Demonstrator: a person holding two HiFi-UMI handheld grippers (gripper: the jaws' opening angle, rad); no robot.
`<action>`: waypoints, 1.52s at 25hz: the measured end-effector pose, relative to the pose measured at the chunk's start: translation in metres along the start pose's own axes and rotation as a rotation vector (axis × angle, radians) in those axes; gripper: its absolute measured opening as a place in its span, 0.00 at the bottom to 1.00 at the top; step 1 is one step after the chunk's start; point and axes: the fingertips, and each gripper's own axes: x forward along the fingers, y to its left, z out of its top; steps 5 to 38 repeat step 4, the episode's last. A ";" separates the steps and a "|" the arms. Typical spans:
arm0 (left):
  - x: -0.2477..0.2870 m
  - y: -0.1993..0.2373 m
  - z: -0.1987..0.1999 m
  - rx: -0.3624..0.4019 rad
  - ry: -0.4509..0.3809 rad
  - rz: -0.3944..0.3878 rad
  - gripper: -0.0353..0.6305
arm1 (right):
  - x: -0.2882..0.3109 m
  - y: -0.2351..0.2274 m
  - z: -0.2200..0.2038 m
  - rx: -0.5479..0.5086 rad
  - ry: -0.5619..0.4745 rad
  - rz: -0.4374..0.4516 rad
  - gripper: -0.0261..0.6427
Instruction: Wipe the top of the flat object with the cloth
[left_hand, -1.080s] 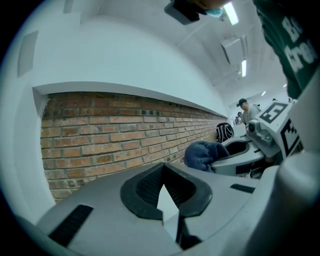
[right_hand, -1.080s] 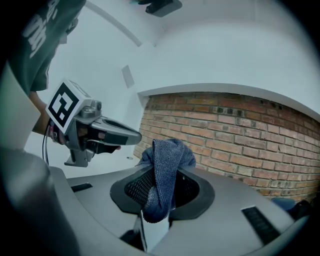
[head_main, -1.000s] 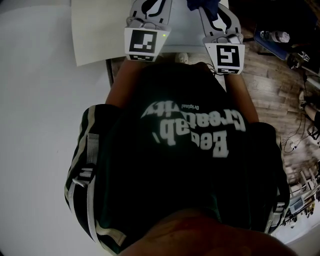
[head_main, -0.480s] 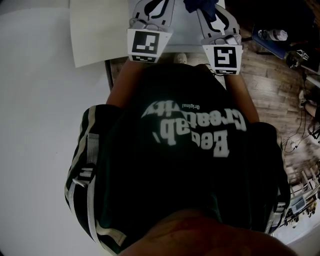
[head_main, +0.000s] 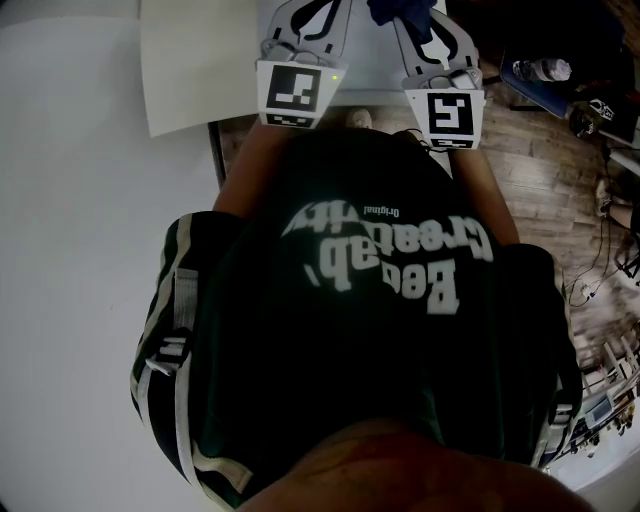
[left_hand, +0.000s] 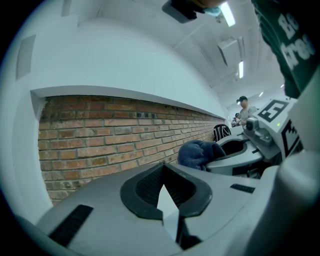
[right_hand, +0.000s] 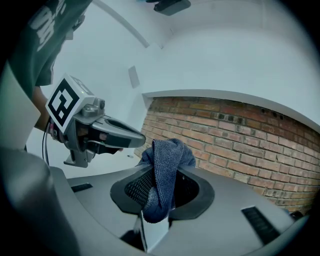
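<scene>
The dark blue cloth (right_hand: 164, 170) hangs folded between the jaws of my right gripper (right_hand: 157, 200), which is shut on it. In the head view the cloth (head_main: 392, 10) shows at the top edge by the right gripper (head_main: 425, 20). My left gripper (left_hand: 165, 197) is held up beside it, its jaws together with nothing in them. It also appears in the head view, where the left gripper (head_main: 305, 12) is close to the right one. A white flat board (head_main: 195, 60) lies at the top left of the head view, left of both grippers. Both gripper views face a brick wall, not the board.
The person's torso in a dark green shirt (head_main: 370, 300) fills the head view. A pale floor (head_main: 80, 300) lies to the left. Wooden flooring with cables and clutter (head_main: 590, 130) is on the right. A brick wall (left_hand: 110, 145) stands ahead under a white ledge.
The left gripper has edged slightly to the right, toward the right gripper. The cloth stays clamped in the right gripper.
</scene>
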 end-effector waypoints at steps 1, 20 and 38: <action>0.000 0.000 0.001 0.000 0.000 0.000 0.05 | 0.000 -0.001 0.001 0.000 0.000 -0.001 0.15; 0.002 -0.001 0.002 -0.001 0.001 -0.002 0.05 | -0.001 -0.004 0.002 0.003 0.000 -0.006 0.15; 0.002 -0.001 0.002 -0.001 0.001 -0.002 0.05 | -0.001 -0.004 0.002 0.003 0.000 -0.006 0.15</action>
